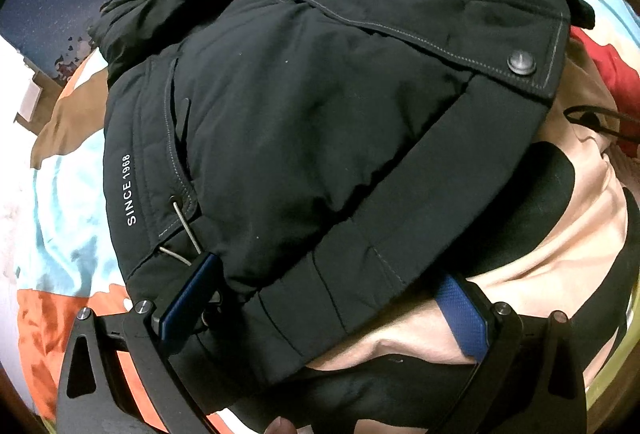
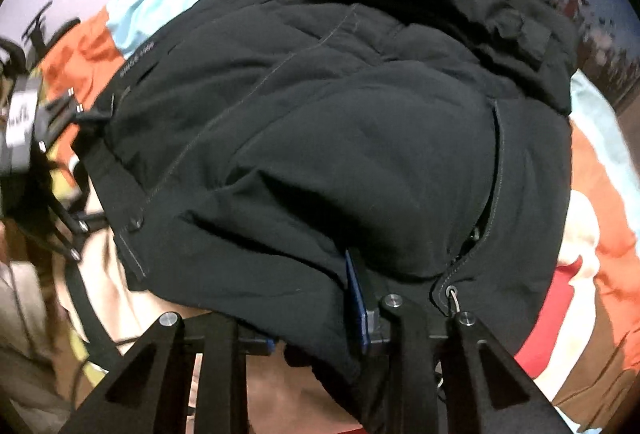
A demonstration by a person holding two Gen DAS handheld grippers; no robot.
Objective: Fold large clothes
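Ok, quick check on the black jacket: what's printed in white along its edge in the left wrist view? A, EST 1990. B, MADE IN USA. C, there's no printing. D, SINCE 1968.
D: the white lettering running along the edge of the black jacket reads SINCE 1968, just above the left gripper's blue-padded fingers.

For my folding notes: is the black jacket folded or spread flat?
Folded: the jacket lies doubled, upper layer bulging over its hem band.
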